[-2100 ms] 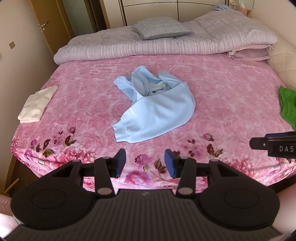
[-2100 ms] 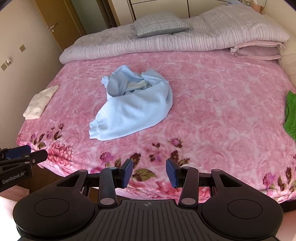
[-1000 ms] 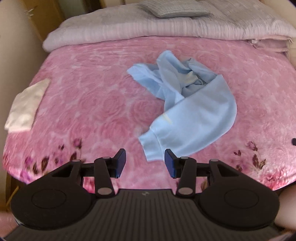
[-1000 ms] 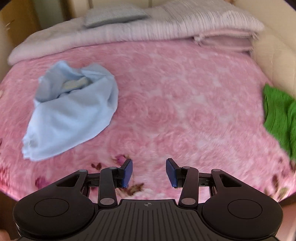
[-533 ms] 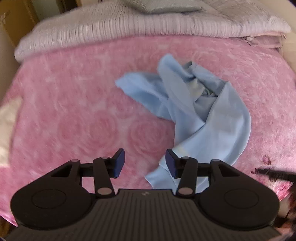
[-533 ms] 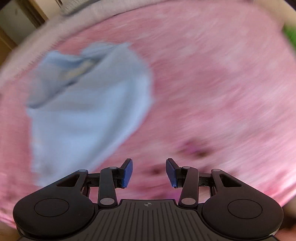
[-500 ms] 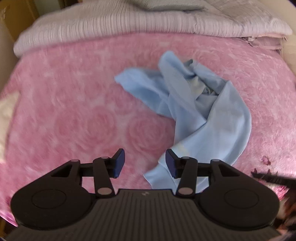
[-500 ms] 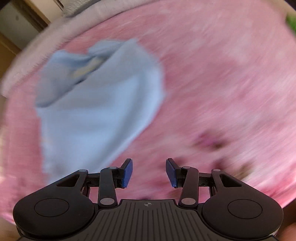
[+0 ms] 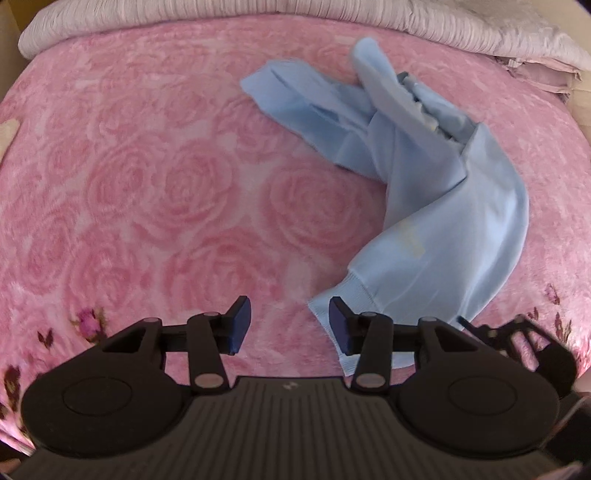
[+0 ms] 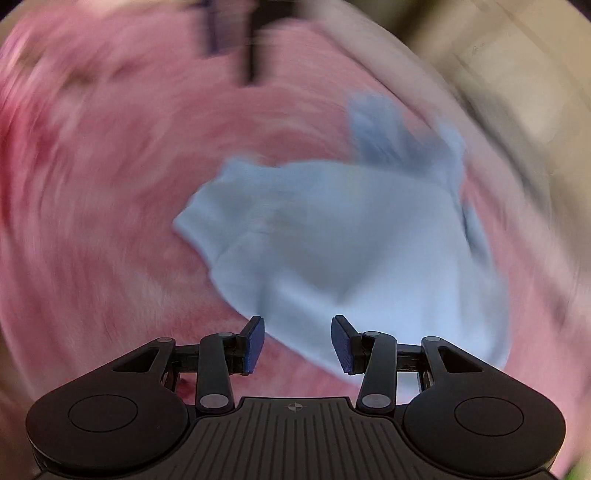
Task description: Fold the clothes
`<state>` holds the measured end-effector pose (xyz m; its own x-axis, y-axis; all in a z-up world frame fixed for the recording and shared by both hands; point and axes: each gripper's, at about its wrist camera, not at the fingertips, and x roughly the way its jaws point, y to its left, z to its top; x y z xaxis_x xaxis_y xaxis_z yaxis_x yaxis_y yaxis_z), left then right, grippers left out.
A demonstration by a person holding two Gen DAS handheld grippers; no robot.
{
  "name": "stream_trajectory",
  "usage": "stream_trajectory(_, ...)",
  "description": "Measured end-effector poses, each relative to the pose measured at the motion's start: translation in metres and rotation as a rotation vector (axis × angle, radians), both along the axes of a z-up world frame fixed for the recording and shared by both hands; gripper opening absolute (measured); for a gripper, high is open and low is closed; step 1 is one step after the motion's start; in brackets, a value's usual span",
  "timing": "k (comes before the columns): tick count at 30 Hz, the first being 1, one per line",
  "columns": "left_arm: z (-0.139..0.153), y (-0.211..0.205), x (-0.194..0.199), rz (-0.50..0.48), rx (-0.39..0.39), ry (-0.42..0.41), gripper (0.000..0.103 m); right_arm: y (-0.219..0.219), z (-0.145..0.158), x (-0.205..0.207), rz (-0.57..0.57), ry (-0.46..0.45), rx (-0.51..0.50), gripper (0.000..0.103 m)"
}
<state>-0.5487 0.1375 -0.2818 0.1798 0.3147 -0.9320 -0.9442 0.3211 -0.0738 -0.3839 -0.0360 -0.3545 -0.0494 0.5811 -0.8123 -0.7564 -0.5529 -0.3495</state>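
Observation:
A light blue sweatshirt lies crumpled on the pink rose-patterned bedspread. Its ribbed hem edge lies just in front of my left gripper, which is open and empty, with the right fingertip at the hem corner. In the blurred right wrist view the same sweatshirt fills the middle. My right gripper is open and empty just above the near edge of the cloth. The right gripper also shows at the lower right of the left wrist view.
A folded grey-lilac quilt runs along the far side of the bed. A corner of a cream folded cloth shows at the left edge. The bed's front edge with dark flower prints lies near my left gripper.
Both grippers have moved in closer over the bed toward the blue sweatshirt. The right wrist view has swung sharply and is blurred; the sweatshirt now sits right before its fingers. Both stay open.

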Motion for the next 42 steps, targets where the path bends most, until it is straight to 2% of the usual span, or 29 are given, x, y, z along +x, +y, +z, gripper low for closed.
stream_trajectory(4, -0.009, -0.006, 0.003, 0.000, -0.009, 0.007, 0.042, -0.019, -0.030, -0.022, 0.270, -0.238, 0.135, 0.044)
stream_trajectory(5, -0.010, -0.008, 0.004, -0.001, -0.010, 0.008, 0.042, -0.019, -0.029, -0.018, 0.261, -0.218, 0.139, 0.044)
stream_trajectory(6, -0.012, -0.009, 0.005, -0.002, -0.010, 0.010, 0.041, -0.016, -0.026, -0.012, 0.233, -0.171, 0.120, 0.039)
stream_trajectory(7, -0.012, -0.009, 0.007, -0.001, -0.009, 0.009, 0.040, -0.013, -0.022, -0.005, 0.204, -0.124, 0.102, 0.012)
stream_trajectory(8, -0.011, -0.008, 0.009, 0.001, -0.008, 0.009, 0.039, -0.005, -0.015, 0.005, 0.149, -0.044, 0.075, 0.003)
stream_trajectory(10, -0.011, -0.007, 0.013, 0.005, -0.005, 0.007, 0.038, 0.008, 0.006, 0.032, 0.040, 0.091, 0.073, 0.002)
stream_trajectory(15, -0.003, -0.002, 0.030, -0.017, 0.027, -0.015, 0.038, 0.025, 0.088, 0.165, -0.489, 0.463, 0.237, 0.002)
stream_trajectory(16, -0.002, -0.001, 0.033, -0.017, 0.028, -0.023, 0.038, 0.024, 0.103, 0.202, -0.633, 0.493, 0.299, 0.002)
stream_trajectory(19, -0.001, 0.002, 0.045, -0.020, 0.027, -0.052, 0.038, 0.009, 0.139, 0.318, -1.107, 0.459, 0.525, 0.003)
stream_trajectory(20, 0.000, 0.003, 0.050, -0.021, 0.024, -0.067, 0.038, 0.004, 0.146, 0.348, -1.248, 0.457, 0.554, 0.003)
stream_trajectory(22, 0.001, 0.005, 0.061, -0.020, 0.014, -0.098, 0.038, 0.002, 0.146, 0.404, -1.470, 0.441, 0.463, 0.009)
stream_trajectory(24, -0.001, 0.007, 0.073, -0.015, -0.014, -0.151, 0.040, -0.001, 0.138, 0.437, -1.600, 0.401, 0.333, 0.018)
stream_trajectory(27, -0.012, 0.010, 0.091, 0.001, -0.060, -0.214, 0.043, -0.006, 0.120, 0.438, -1.603, 0.536, 0.206, 0.036)
stream_trajectory(29, -0.023, 0.013, 0.101, 0.021, -0.064, -0.215, 0.044, -0.004, 0.102, 0.421, -1.548, 0.557, 0.079, 0.038)
stream_trajectory(31, -0.032, 0.016, 0.107, 0.036, -0.026, -0.203, 0.043, 0.004, 0.084, 0.399, -1.485, 0.587, -0.038, 0.039)
stream_trajectory(32, -0.035, 0.018, 0.108, 0.038, 0.002, -0.204, 0.039, 0.007, 0.074, 0.388, -1.452, 0.606, -0.095, 0.039)
stream_trajectory(33, -0.038, 0.020, 0.110, 0.038, 0.030, -0.203, 0.020, 0.010, 0.065, 0.376, -1.419, 0.625, -0.150, 0.039)
stream_trajectory(34, -0.036, 0.024, 0.112, 0.012, 0.060, -0.171, 0.008, 0.013, 0.055, 0.364, -1.385, 0.643, -0.206, 0.039)
stream_trajectory(35, -0.033, 0.027, 0.114, -0.013, 0.089, -0.138, 0.003, 0.013, 0.049, 0.356, -1.358, 0.650, -0.231, 0.039)
stream_trajectory(36, -0.031, 0.031, 0.115, -0.038, 0.120, -0.106, 0.003, 0.015, 0.049, 0.345, -1.333, 0.648, -0.249, 0.039)
stream_trajectory(38, -0.008, 0.048, 0.108, -0.076, 0.251, -0.067, 0.004, 0.020, 0.051, 0.335, -1.272, 0.638, -0.261, 0.039)
stream_trajectory(40, 0.023, 0.076, 0.098, -0.112, 0.447, -0.001, 0.005, 0.027, 0.055, 0.325, -1.214, 0.623, -0.256, 0.039)
stream_trajectory(42, 0.054, 0.109, 0.085, -0.045, 0.665, 0.086, 0.010, 0.034, 0.059, 0.319, -1.167, 0.615, -0.241, 0.039)
